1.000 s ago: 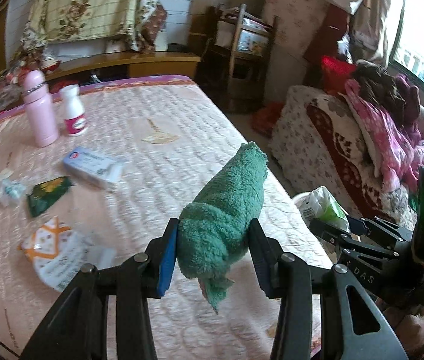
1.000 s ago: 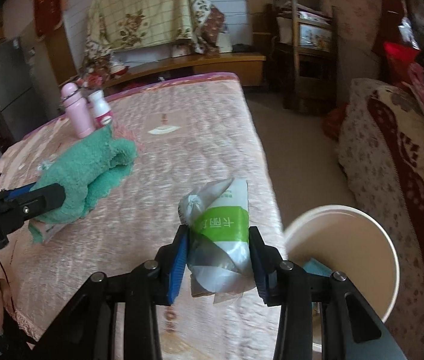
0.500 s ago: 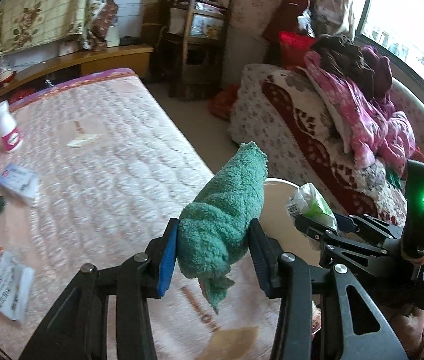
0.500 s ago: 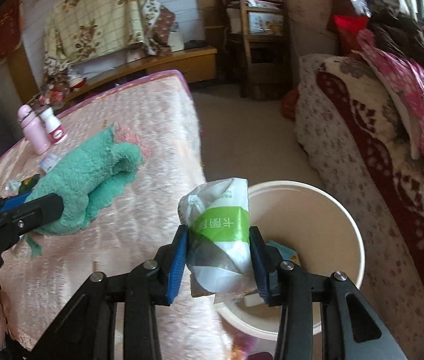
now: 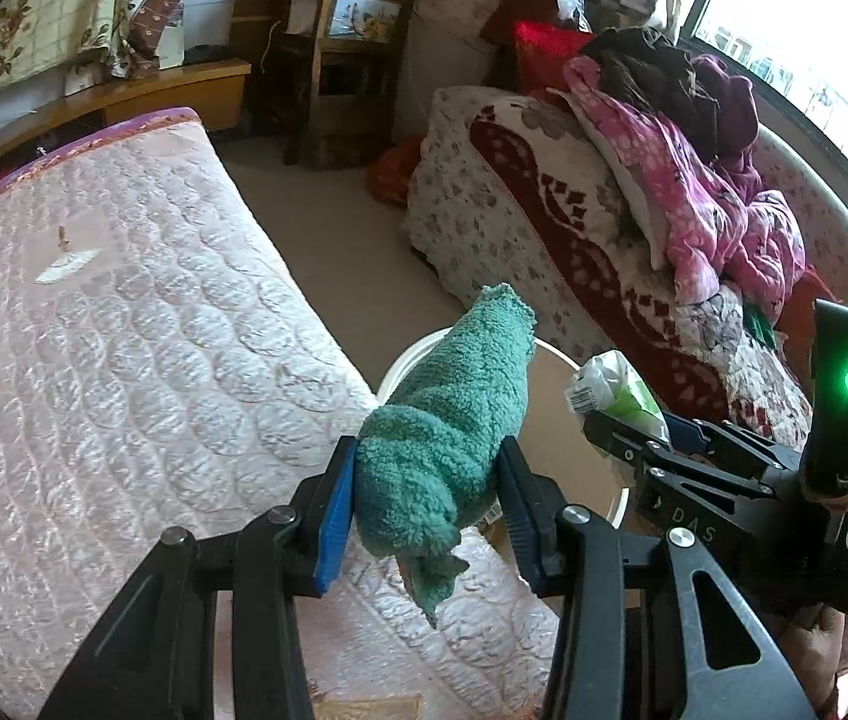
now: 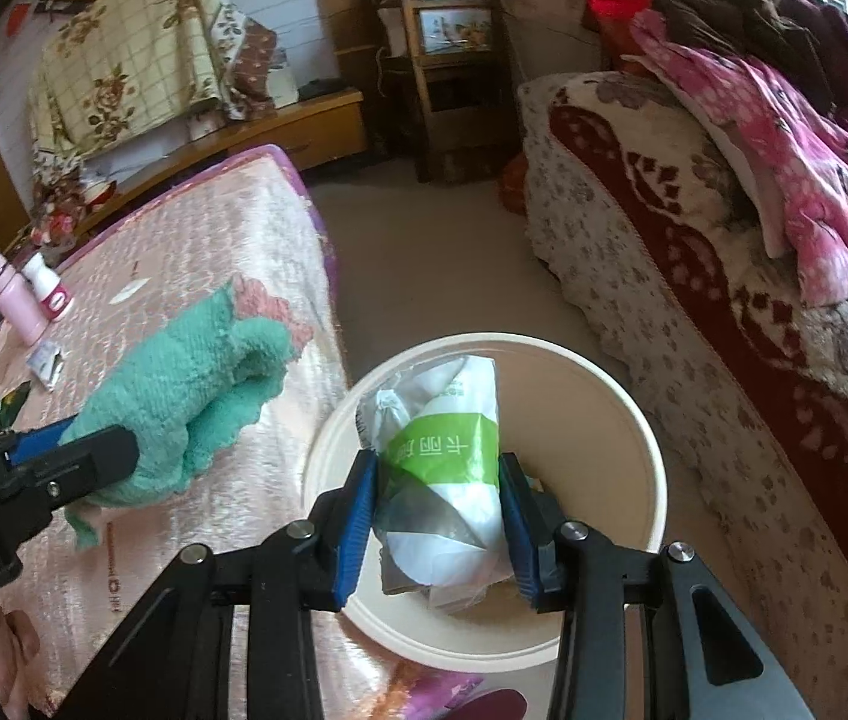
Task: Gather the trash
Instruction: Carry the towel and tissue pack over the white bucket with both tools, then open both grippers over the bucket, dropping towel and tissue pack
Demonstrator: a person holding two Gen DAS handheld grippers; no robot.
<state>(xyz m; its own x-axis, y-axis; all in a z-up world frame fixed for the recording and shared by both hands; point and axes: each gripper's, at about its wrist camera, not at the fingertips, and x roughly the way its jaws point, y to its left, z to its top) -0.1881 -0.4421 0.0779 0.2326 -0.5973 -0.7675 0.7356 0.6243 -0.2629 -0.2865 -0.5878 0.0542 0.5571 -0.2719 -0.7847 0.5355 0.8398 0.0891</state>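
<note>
The right gripper [image 6: 439, 513] was closed on a crumpled white wrapper [image 6: 442, 468] with a green band, pinched between both blue-padded fingers [image 6: 355, 516]. The wrapper was held above the open mouth of a cream bin [image 6: 634, 420] that stood on the floor just beside the edge of the bed [image 6: 202, 252]. Some other scraps lay inside the bin, partly hidden by the wrapper.

The left gripper [image 5: 427, 492] was closed on a rolled green towel [image 5: 454, 420], which stuck out forward past the fingertips, with a loose corner hanging below. In the left wrist view the towel overlapped the near rim of the bin [image 5: 400, 363]; in the right wrist view it was above the bed edge, just beside the bin.

On the far part of the pink quilted bed stood a pink bottle [image 6: 13, 300] and a white bottle [image 6: 47, 288], touching or nearly so. Near them lay a small white packet [image 6: 46, 363] and a dark green wrapper [image 6: 11, 408].
</note>
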